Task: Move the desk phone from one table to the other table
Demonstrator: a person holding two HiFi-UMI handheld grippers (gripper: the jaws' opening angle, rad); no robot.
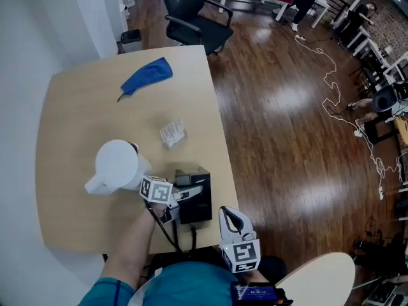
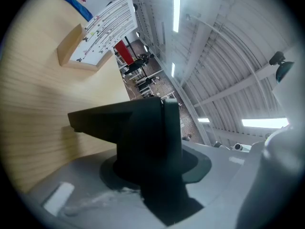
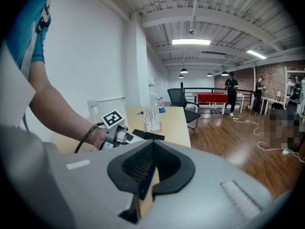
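At the near edge of the wooden table [image 1: 83,107]: left gripper [image 1: 180,197], jaws set on either side of the black desk phone [image 1: 197,203] and, as far as the dark close view allows, clamped on its body. Phone rests flat on the tabletop, close to the right-hand edge, in front of the person.

Right gripper [image 1: 229,215]: jaws closed together, nothing between them; held off the table, just beside the phone's near corner and clear of it.

Beside the left gripper, away from the phone: white jug [image 1: 118,164], upright, handle towards the table's near left.

Beyond the phone, mid-table: small printed card stand [image 1: 172,134], standing apart from all else.

Far side of the table: blue cloth [image 1: 148,76], lying loose.

Off the table: second, pale round table [image 1: 322,278] at the person's right; black office chair [image 1: 191,14] at the far end; small bin [image 1: 131,40] near the wall; dark wooden floor [image 1: 287,139] with a white cable [image 1: 331,94] trailing across it.
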